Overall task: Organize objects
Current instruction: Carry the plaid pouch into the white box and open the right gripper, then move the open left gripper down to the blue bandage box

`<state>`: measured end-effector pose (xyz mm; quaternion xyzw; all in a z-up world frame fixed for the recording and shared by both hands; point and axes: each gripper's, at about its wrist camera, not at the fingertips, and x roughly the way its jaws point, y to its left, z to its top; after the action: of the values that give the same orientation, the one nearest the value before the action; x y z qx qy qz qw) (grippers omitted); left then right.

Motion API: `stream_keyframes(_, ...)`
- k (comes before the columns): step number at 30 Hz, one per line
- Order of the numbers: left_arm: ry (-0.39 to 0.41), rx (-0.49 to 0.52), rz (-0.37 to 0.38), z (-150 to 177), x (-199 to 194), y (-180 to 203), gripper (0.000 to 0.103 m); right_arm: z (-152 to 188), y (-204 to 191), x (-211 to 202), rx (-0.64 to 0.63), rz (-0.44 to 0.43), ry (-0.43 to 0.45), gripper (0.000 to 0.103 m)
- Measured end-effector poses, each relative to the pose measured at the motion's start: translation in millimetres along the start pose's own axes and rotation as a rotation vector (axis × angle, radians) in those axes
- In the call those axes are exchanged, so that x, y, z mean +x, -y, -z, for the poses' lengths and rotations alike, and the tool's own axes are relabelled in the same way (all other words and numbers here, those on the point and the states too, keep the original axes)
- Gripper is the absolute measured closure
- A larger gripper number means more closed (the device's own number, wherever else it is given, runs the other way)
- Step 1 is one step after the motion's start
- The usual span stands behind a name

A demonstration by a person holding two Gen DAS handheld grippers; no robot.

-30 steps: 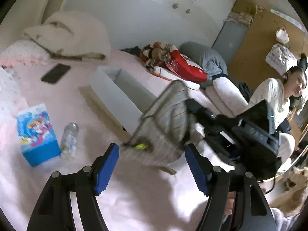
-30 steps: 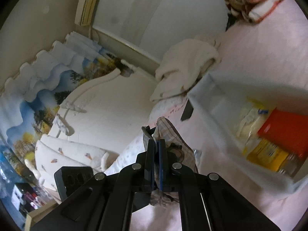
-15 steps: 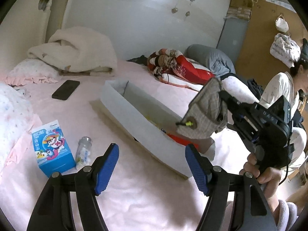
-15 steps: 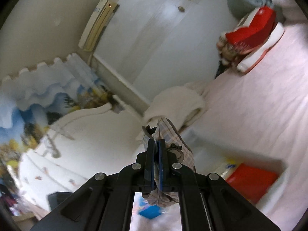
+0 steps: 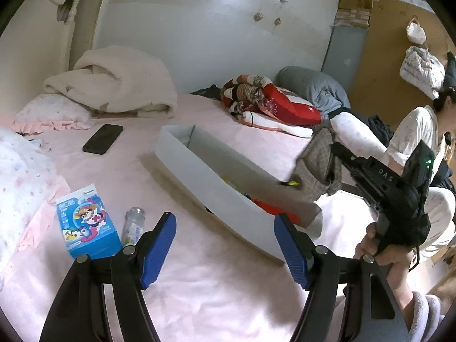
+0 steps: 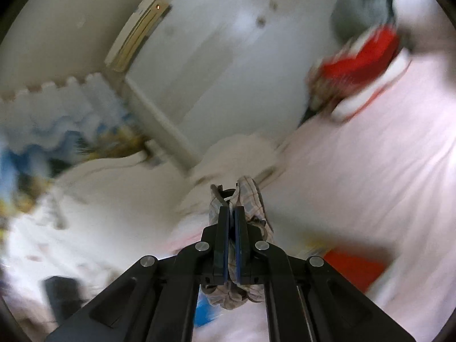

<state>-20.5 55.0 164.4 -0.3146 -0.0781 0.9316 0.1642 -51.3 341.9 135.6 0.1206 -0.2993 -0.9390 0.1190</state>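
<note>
A: Big picture first: a pink bed (image 5: 216, 285) carries everything, and a long white bin (image 5: 199, 168) lies slantwise across its middle.

B: Already stocked at the near end, too. Something red (image 5: 266, 207) and something yellow sit inside it; the far end looks bare.

A: Now the action. The right gripper (image 5: 332, 154) hangs over the bed's right edge, just beyond the bin's near end, jaws clamped on a checked pouch (image 5: 316, 168).

B: Its own camera agrees: pads pressed tight with the pouch (image 6: 250, 199) pinched between them, cloth bulging out either side. That view is blurred, so I can't read much else there.

A: And the left gripper (image 5: 225, 252)?

B: Jaws about half spread, nothing between them, low over the bed's near edge. Idle, I'd say.

A: So the step in hand looks like carrying the pouch to the bin.

B: That's my read. The next move calls for bringing it above an open stretch of the bin, lowering it, then parting the jaws. It's soft and floppy, so it may snag on the wall.

A: Smaller things wait on the bed's left side: a blue box (image 5: 85, 225), a small bottle (image 5: 133, 225) just beside it, and a phone (image 5: 103, 142) farther back.

B: Likely candidates for that free left gripper.
</note>
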Motion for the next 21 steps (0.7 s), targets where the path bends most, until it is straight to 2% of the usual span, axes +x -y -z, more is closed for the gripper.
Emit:
stream_keyframes(2,-0.005,-0.007,-0.005,-1,0,1,0.033,0,-7,-1,-0.077,0.059,0.007,0.098)
stream_keyframes(4,-0.013,-0.007,-0.016,0,0,2,0.033,5,-13,3,-0.125,0.077,-0.022,0.098)
stream_keyframes(6,-0.032,-0.008,-0.056,1,0,2,0.033,12,-18,7,-0.147,0.083,-0.051,0.098)
stream_keyframes(8,-0.045,-0.018,-0.081,4,-3,-1,0.033,17,-25,8,-0.178,0.136,-0.058,0.096)
stream_keyframes(10,-0.048,-0.029,-0.111,7,-7,-5,0.033,20,-34,3,-0.214,0.172,-0.042,0.084)
stream_keyframes(11,-0.051,-0.032,-0.126,7,-9,-6,0.033,22,-37,1,-0.222,0.173,-0.03,0.067)
stream_keyframes(12,-0.065,-0.042,-0.144,7,-11,-9,0.033,23,-40,-3,-0.228,0.161,-0.019,0.053)
stream_keyframes(13,-0.076,-0.053,-0.15,6,-11,-11,0.033,25,-42,-5,-0.232,0.147,-0.019,0.051)
stream_keyframes(16,-0.087,-0.083,-0.157,5,-15,-22,0.033,35,-51,-6,-0.26,0.092,-0.071,0.05)
stream_keyframes(21,-0.11,-0.107,-0.235,14,-13,-42,0.033,60,-77,-1,-0.323,-0.052,-0.237,0.05)
